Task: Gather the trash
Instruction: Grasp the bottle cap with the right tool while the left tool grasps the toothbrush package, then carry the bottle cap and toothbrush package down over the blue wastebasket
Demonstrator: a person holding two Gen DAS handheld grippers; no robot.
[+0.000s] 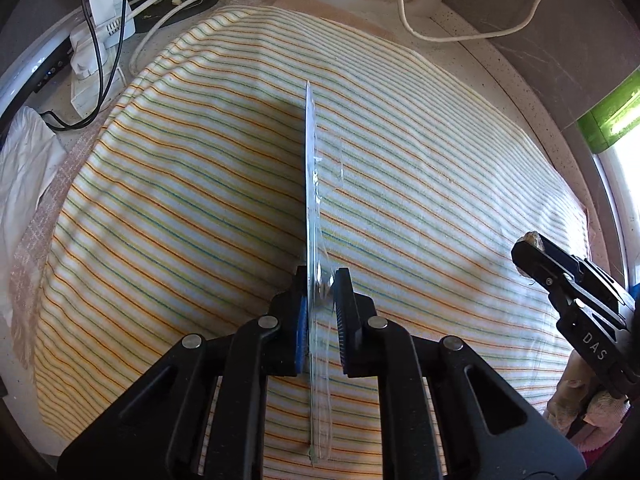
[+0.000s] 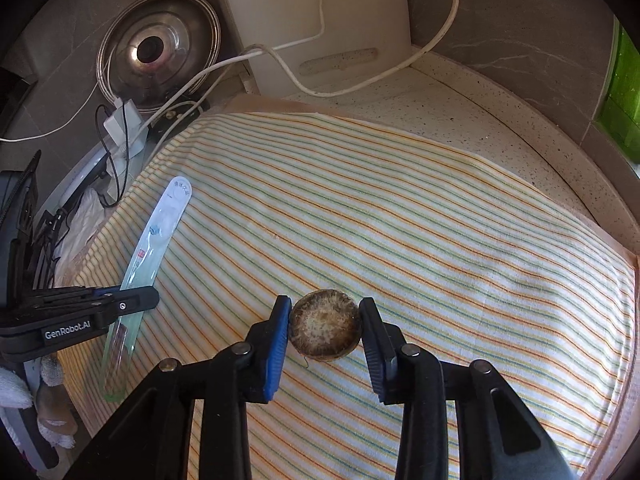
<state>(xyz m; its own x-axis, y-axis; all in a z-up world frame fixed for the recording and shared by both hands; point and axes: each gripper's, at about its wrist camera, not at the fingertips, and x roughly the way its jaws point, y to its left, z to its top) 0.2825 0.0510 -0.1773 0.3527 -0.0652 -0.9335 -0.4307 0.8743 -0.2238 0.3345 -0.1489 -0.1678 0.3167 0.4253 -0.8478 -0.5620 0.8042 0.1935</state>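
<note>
My left gripper [image 1: 320, 284] is shut on a long clear plastic toothbrush package [image 1: 310, 184], held edge-on above the striped cloth [image 1: 180, 200]. In the right wrist view the same package [image 2: 160, 232] shows flat, white and clear, with the left gripper [image 2: 148, 298] clamped near its lower part. My right gripper [image 2: 325, 312] is shut on a round brown dried mushroom-like piece [image 2: 324, 330], held above the cloth [image 2: 400, 220]. In the left wrist view the right gripper [image 1: 532, 246] is at the right edge with the brown piece [image 1: 533, 237] at its tip.
A speckled counter [image 2: 460, 112] lies beyond the cloth. A metal pot lid [image 2: 160, 50], white chargers [image 1: 106, 4] and cables [image 2: 360, 84] sit at the back left. A white board [image 2: 312, 12] leans on the wall. A white plastic bag [image 1: 24, 168] is at the left.
</note>
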